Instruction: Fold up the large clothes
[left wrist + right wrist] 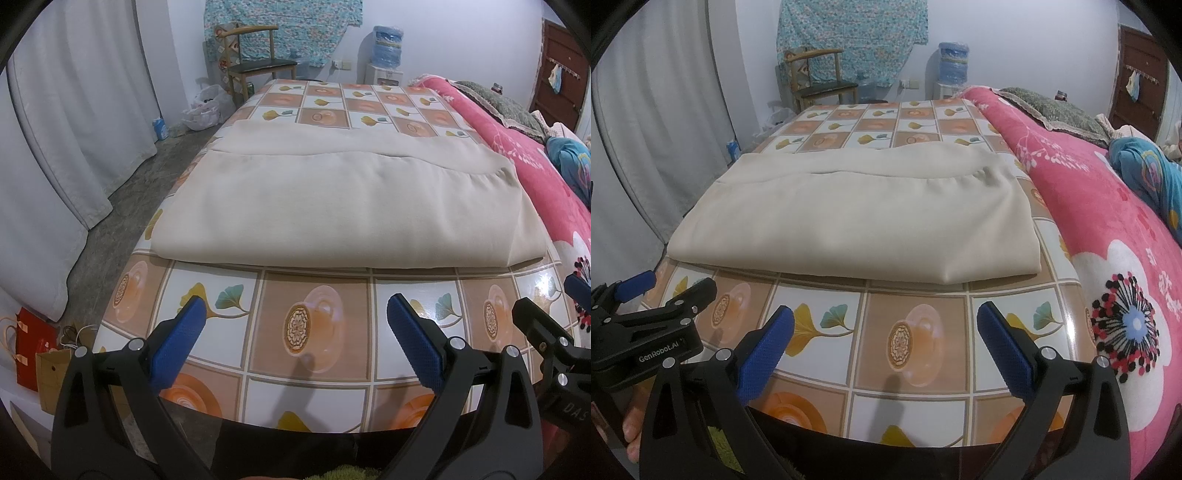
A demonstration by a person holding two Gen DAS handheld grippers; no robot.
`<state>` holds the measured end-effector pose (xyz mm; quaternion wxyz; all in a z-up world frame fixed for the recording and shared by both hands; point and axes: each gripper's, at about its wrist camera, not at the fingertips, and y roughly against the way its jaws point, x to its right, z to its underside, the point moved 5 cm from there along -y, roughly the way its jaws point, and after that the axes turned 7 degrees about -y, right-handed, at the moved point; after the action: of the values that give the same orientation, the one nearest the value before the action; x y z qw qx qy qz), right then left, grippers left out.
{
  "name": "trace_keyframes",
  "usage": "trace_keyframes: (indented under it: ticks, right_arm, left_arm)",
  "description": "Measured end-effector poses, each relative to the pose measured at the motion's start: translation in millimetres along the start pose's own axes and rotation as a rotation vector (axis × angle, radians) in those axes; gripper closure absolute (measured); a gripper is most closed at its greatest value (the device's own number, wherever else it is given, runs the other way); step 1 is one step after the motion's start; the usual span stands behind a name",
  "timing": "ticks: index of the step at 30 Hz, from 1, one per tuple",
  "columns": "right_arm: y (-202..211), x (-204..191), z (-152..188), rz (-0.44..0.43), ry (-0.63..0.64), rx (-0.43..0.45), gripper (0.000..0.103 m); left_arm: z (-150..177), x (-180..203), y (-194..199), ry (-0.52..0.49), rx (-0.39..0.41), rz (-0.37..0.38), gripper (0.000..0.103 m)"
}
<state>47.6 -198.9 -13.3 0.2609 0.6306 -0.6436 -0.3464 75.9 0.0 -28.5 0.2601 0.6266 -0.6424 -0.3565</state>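
cloth folded on the table, both grippers parted and empty.
left wrist view: one beige garment (343,206), folded into a flat rectangle, lies at the centre of the tiled-pattern table (314,317); the left gripper (295,332) hangs over the near edge at 6 o'clock, its two blue pads (413,339) spread wide with nothing between them; one wooden chair (255,59) at 11 o'clock, one water bottle (388,44) at 1 o'clock. right wrist view: the same one garment (857,229) sits at centre; the right gripper (886,332) at 6 o'clock, two pads apart, empty; one pink blanket (1108,206) at 3 o'clock; the left gripper's jaws show at 9 o'clock.
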Motion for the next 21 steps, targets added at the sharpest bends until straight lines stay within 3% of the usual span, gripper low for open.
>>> trace_keyframes:
  ticks: [21]
  right_arm:
    - [0.4, 0.4, -0.6, -0.001, 0.0, 0.001, 0.007]
  left_arm:
    - [0.6, -2.5, -0.5, 0.006, 0.002, 0.0, 0.008]
